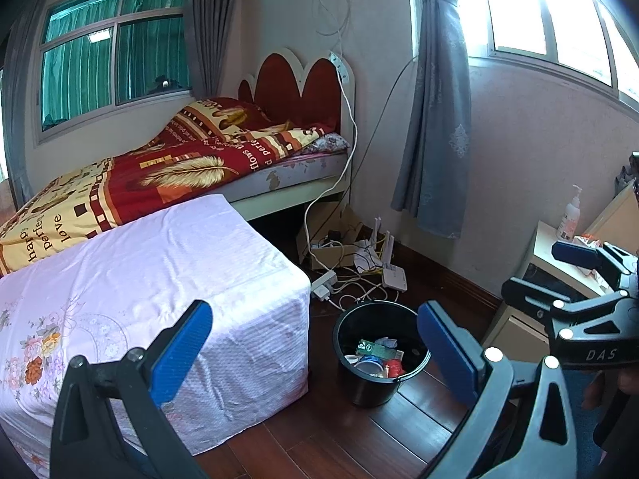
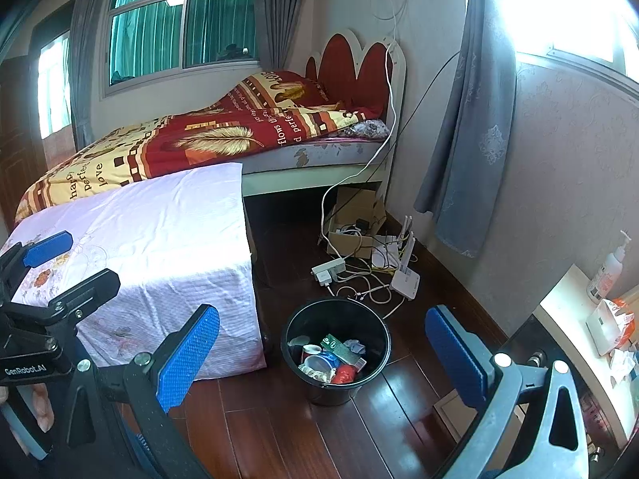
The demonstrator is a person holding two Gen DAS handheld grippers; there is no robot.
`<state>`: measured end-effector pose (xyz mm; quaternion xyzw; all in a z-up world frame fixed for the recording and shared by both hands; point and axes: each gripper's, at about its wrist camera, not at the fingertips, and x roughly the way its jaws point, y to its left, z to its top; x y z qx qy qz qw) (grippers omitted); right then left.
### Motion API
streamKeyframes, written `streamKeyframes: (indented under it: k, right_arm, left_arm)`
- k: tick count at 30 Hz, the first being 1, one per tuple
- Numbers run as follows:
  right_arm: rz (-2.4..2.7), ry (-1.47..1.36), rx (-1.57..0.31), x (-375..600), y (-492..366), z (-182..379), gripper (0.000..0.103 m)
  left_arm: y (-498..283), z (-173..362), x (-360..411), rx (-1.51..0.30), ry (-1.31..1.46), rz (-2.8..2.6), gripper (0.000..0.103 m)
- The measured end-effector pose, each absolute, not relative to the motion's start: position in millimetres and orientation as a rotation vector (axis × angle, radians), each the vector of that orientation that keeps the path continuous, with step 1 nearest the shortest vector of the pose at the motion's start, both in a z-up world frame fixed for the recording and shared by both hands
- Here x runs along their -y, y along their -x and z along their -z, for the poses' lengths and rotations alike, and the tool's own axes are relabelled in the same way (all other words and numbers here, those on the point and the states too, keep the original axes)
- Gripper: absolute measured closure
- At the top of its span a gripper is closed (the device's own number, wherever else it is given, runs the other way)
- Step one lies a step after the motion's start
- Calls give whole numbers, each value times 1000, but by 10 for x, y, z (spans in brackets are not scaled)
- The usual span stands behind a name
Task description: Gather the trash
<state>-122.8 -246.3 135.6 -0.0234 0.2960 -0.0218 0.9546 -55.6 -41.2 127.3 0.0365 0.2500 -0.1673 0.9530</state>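
Left wrist view: my left gripper (image 1: 315,349) hangs with its two blue pads (image 1: 181,349) spread wide and nothing between them; the black bin (image 1: 377,385) stands on the wooden floor (image 1: 319,439) just beside the corner of the low block draped in a pink floral sheet (image 1: 159,279); the bin is part filled with trash (image 1: 377,357), among it a green carton, a red piece and white crumpled scraps, too jumbled to count exactly; my right gripper (image 1: 539,269) shows at the right edge, over the front of the bedside cabinet (image 1: 515,319), its fingers apart and bare. Count here: one bin, one pump bottle (image 1: 570,215) on the cabinet top, one white router (image 1: 393,277) among loose cables on the floor, one cardboard box (image 1: 339,251) under the bed.

Right wrist view: my right gripper (image 2: 323,351) is likewise released and holds nothing; the bin (image 2: 295,331) lies ahead between the pads, its rim unobstructed; my left gripper (image 2: 72,261) shows at the left over the sheet, open and empty. On the cabinet top (image 2: 567,291) at the right I count one tissue box (image 2: 611,325) and, just below it, one crumpled white scrap (image 2: 621,359), which I judge to be the likeliest trash left; the floor around the bin shows none. To do the step well, I would turn the right gripper toward the cabinet, close on the bulk of the scrap rather than a loose edge, keep clear of the tissue box and bottle, then release low over the bin's centre.
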Motion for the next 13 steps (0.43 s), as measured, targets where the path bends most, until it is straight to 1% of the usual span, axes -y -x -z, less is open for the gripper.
streamKeyframes:
  k: [4,13]
  right_arm:
    - [44,49,-602,2475,1225,-1340,0]
    - [40,49,-616,2515,1190,-1285,0]
  left_arm:
    - [528,-1251,432,-506,-127,305,0]
    - [508,-1256,384,-510,-122,338,0]
